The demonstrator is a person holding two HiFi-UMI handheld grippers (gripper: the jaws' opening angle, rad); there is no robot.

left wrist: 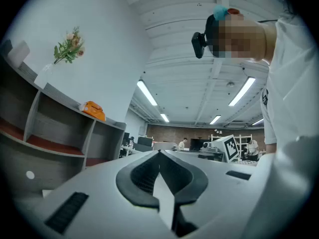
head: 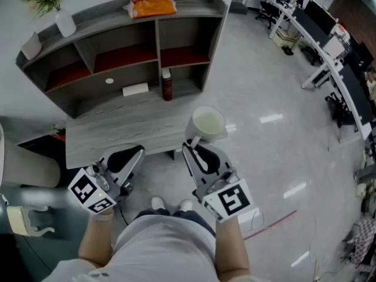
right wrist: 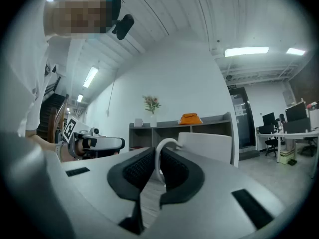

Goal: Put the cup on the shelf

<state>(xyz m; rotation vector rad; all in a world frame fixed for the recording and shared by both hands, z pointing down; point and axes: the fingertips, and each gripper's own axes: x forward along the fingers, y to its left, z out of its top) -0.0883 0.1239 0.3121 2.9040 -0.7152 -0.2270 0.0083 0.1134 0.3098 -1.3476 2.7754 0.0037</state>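
The white ceramic cup (head: 208, 124) sits at the middle of the head view, carried by the right gripper (head: 192, 147). That gripper's dark padded jaws are pressed together on the cup's thin loop handle, which the right gripper view shows pinched between the pads with the cup body (right wrist: 209, 144) just beyond them. The cup looks upright, its mouth open toward the head camera, and it hangs over the pale floor just off the right end of the grey wood-grain desk (head: 111, 135). The relation that matters is the heading: the grey open-fronted shelf with red-lined bays (head: 157, 37) lies up and to the left of the cup in the head view, and straight ahead behind the cup in the right gripper view (right wrist: 209, 121). By my reading, the carry runs forward and leftward, handle trailing. The lower right bay has a brown bottle (head: 167, 85) at its left side, while the upper right bay looks empty. The left gripper (head: 134, 155) is low at the frame's lower left, its jaws closed on nothing, so the right is plainly the working hand.
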